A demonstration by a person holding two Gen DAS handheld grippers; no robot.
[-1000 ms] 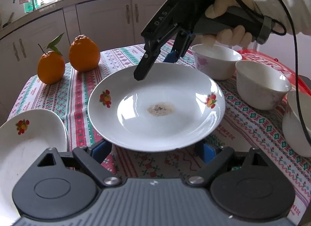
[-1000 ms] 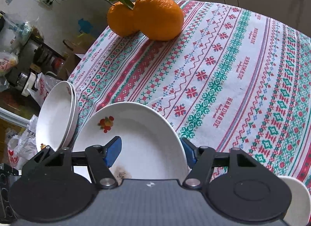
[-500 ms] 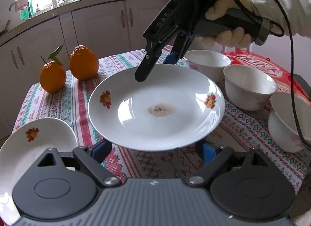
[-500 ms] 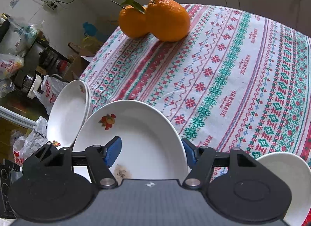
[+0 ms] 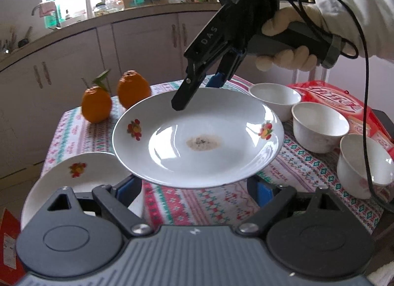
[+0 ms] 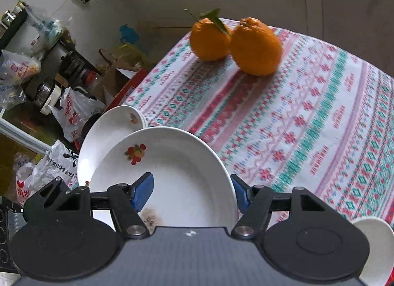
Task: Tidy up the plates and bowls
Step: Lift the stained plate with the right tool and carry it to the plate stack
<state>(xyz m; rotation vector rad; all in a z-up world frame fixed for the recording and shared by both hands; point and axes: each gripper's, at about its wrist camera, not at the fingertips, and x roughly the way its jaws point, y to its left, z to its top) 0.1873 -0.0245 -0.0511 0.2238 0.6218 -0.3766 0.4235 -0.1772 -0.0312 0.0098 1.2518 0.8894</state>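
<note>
A white plate with fruit prints and a brown stain is held in the air above the table. My right gripper grips its far rim, one finger above and one below; in the right wrist view the plate sits between its blue pads. My left gripper is open, its fingers spread wide on either side beneath the plate's near edge. A second plate stack lies at the table's left edge, also in the right wrist view. Three white bowls stand at right.
Two oranges sit at the far left of the patterned tablecloth. A red package lies behind the bowls. Kitchen cabinets stand behind the table. Bags and clutter lie on the floor past the table's edge.
The plate has risen off the table and shifted toward the left plate stack, carried by my right gripper. Both cameras have lifted and pulled back.
</note>
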